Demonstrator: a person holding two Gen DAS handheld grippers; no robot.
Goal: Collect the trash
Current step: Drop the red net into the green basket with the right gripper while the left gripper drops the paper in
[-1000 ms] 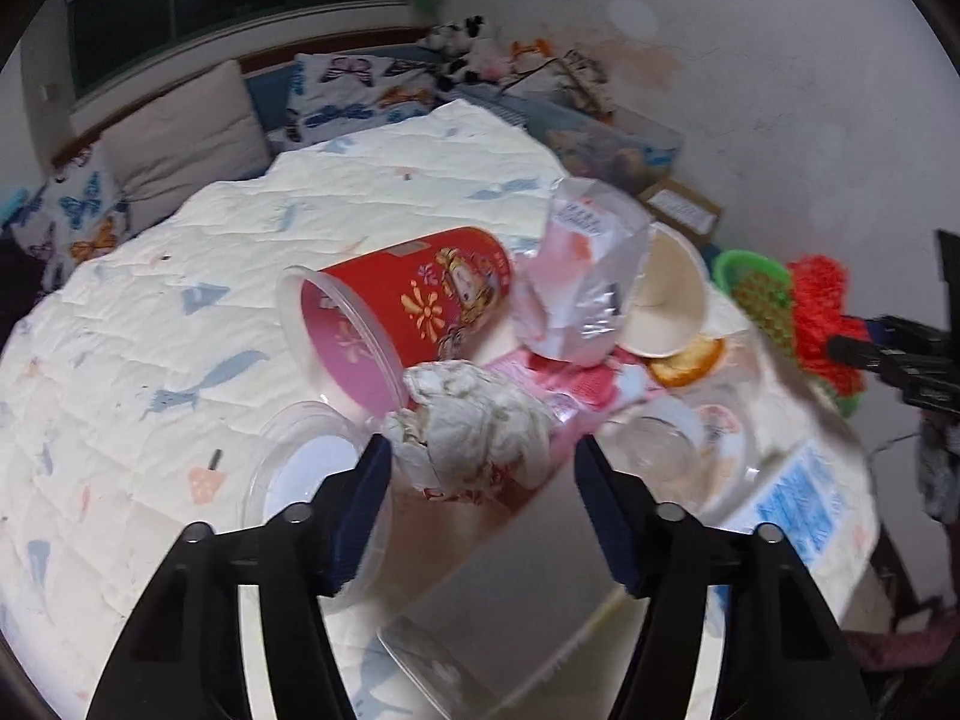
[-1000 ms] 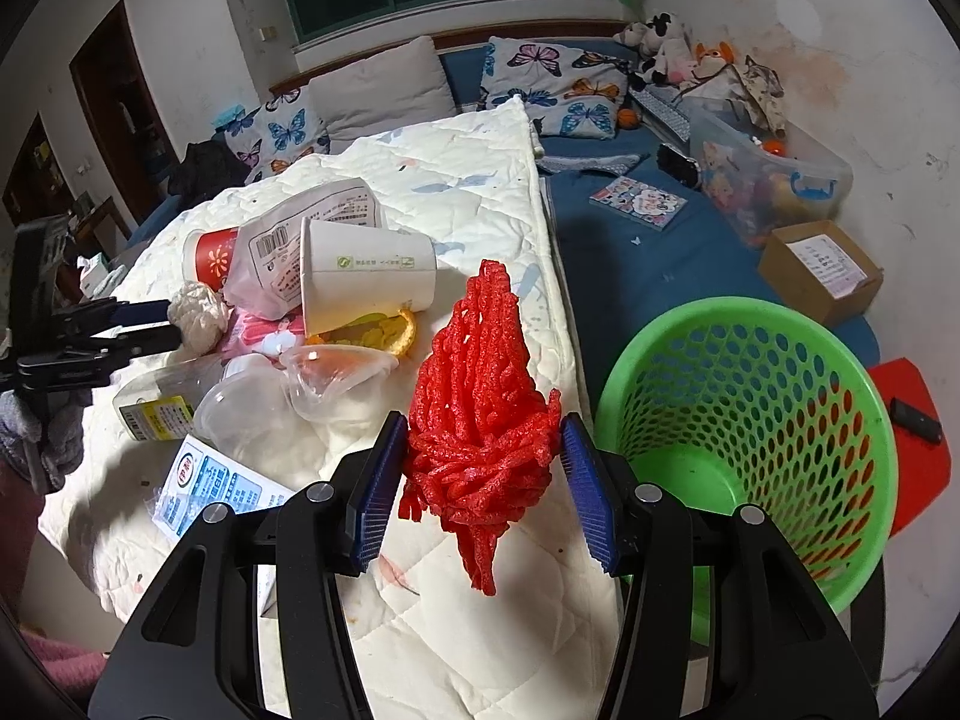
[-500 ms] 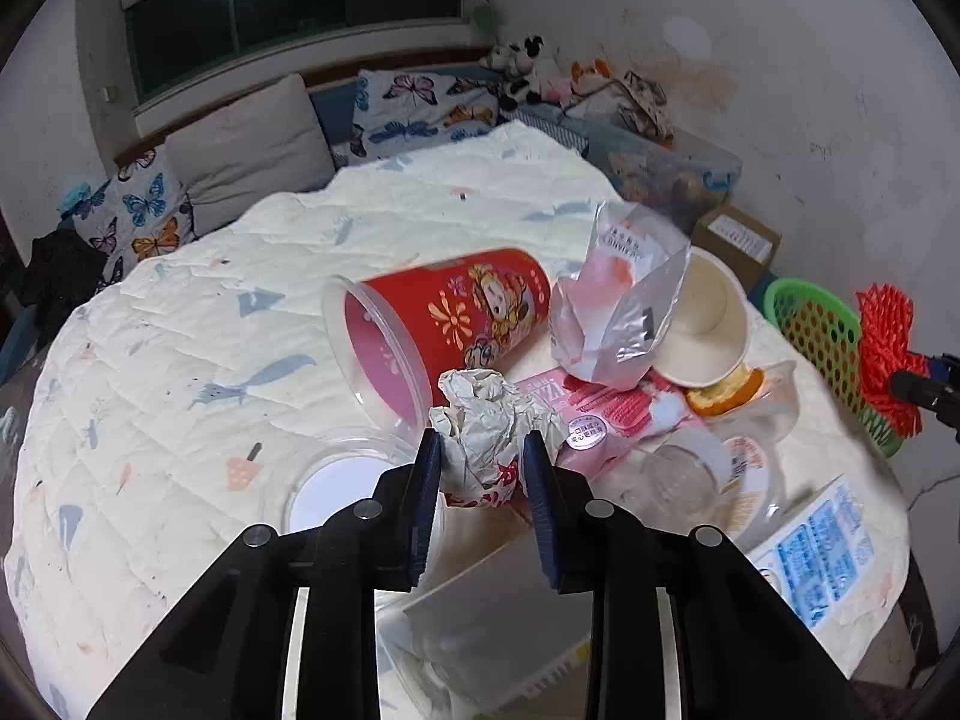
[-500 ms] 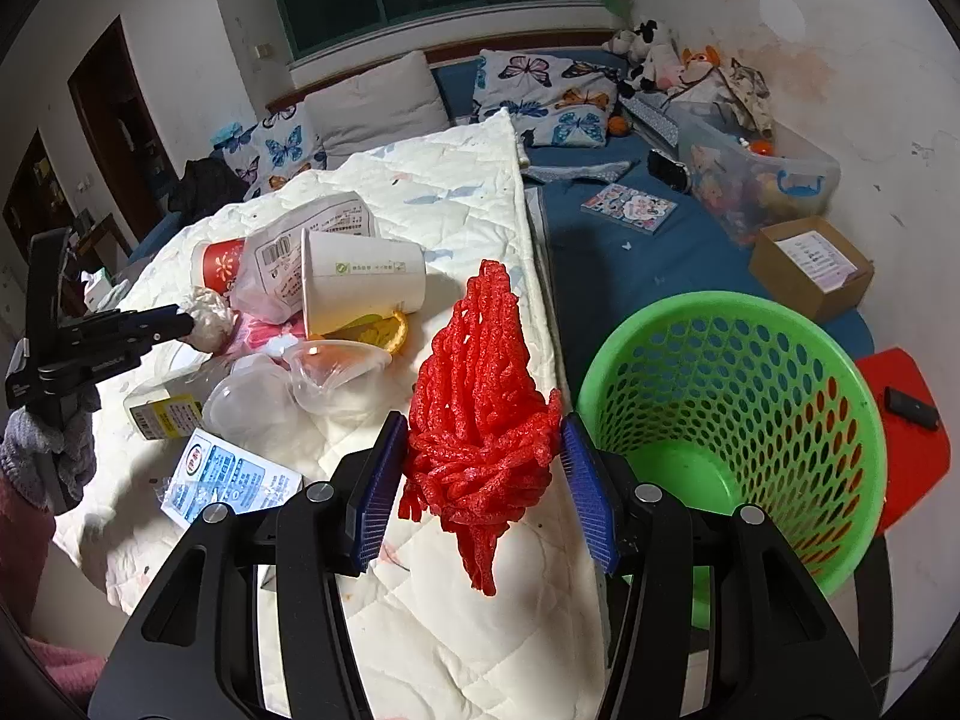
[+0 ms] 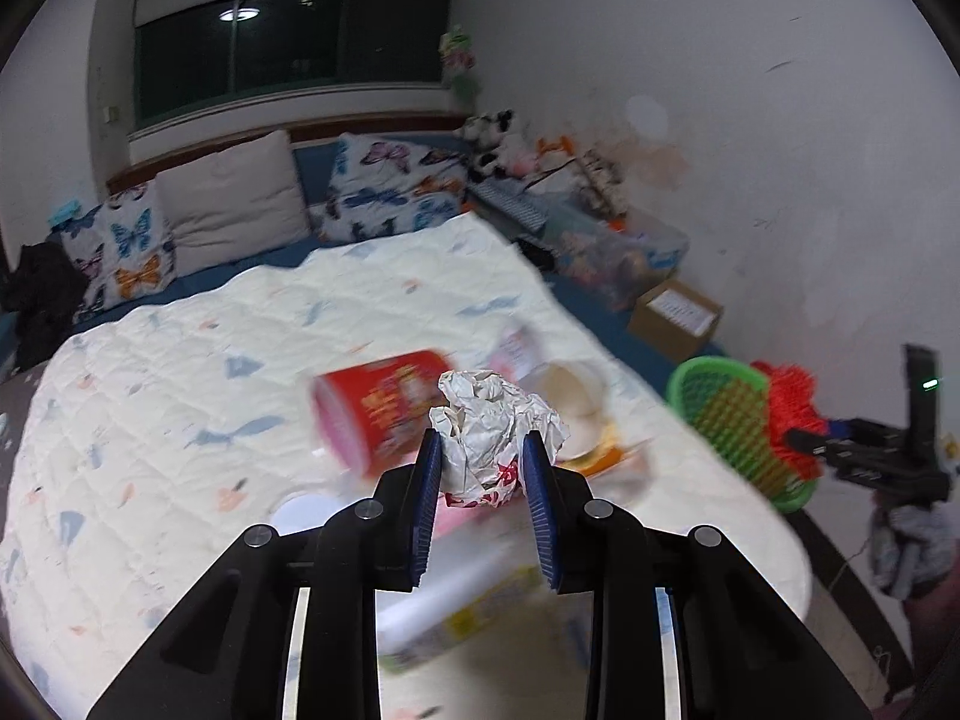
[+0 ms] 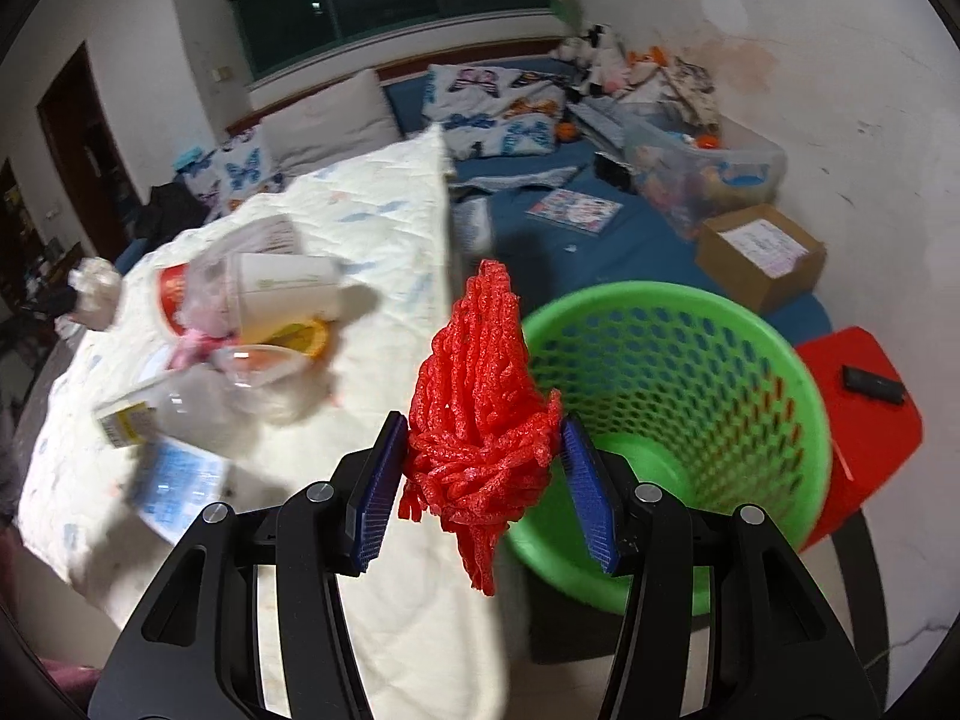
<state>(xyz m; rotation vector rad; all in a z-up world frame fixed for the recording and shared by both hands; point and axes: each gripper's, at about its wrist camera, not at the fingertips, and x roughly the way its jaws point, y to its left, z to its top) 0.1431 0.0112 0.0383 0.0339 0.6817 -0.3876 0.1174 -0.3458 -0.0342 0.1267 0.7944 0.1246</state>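
A: You're over a bed with a cream quilt [image 5: 180, 396] printed with small fish, pillows along the headboard and a dark window behind.

B: What can't you make out?

A: The trash pile on the quilt is smeared by motion in both views. A red printed cup [image 5: 372, 414] lies on its side, a white paper cup [image 6: 282, 294] lies near it, and the clear plastic pieces and labelled packets beside them are too blurred to read.

B: My left gripper?

A: Your left gripper [image 5: 483, 468] is clamped on a crumpled white paper ball [image 5: 492, 432] with red print at its lower edge, lifted above the pile.

B: And the right?

A: Your right gripper [image 6: 483, 468] pinches a red foam net [image 6: 480, 408], bunched, strands dangling below the pads. It hangs at the near rim of the green basket [image 6: 738, 336], which stands on the floor beside the bed; the net hides part of that rim.
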